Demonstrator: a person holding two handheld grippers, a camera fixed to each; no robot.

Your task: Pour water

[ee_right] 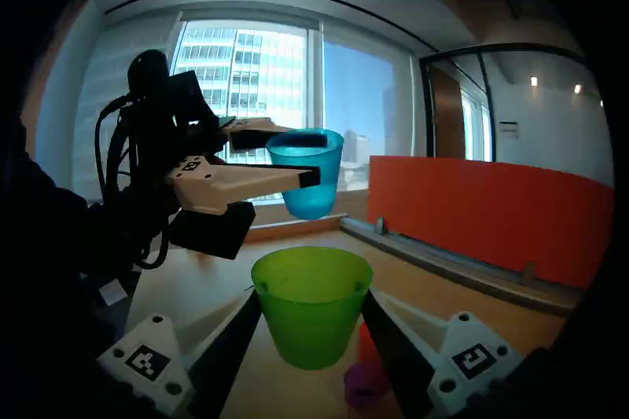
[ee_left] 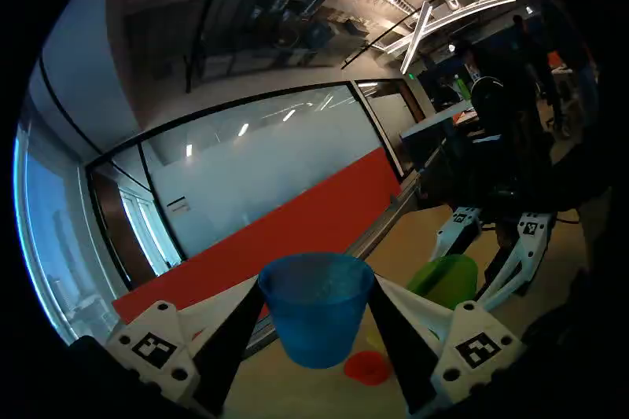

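My left gripper [ee_left: 316, 317] is shut on a translucent blue cup [ee_left: 316, 317], held upright and lifted above the table. In the right gripper view that same blue cup [ee_right: 306, 170] hangs in the left gripper [ee_right: 308, 158], higher than and beyond my green cup. My right gripper [ee_right: 312, 317] is shut on a bright green cup [ee_right: 312, 313], upright, low over the table. In the left gripper view the green cup [ee_left: 446, 280] sits to the right between the right gripper's white fingers [ee_left: 515, 258]. I cannot tell whether either cup holds water.
A wooden table [ee_right: 440, 293] runs under both cups, edged by an orange partition [ee_right: 487, 215]. A small orange cup [ee_left: 367, 368] and a purple cup [ee_right: 363, 384] stand on the table below the held cups. Windows lie behind the left gripper.
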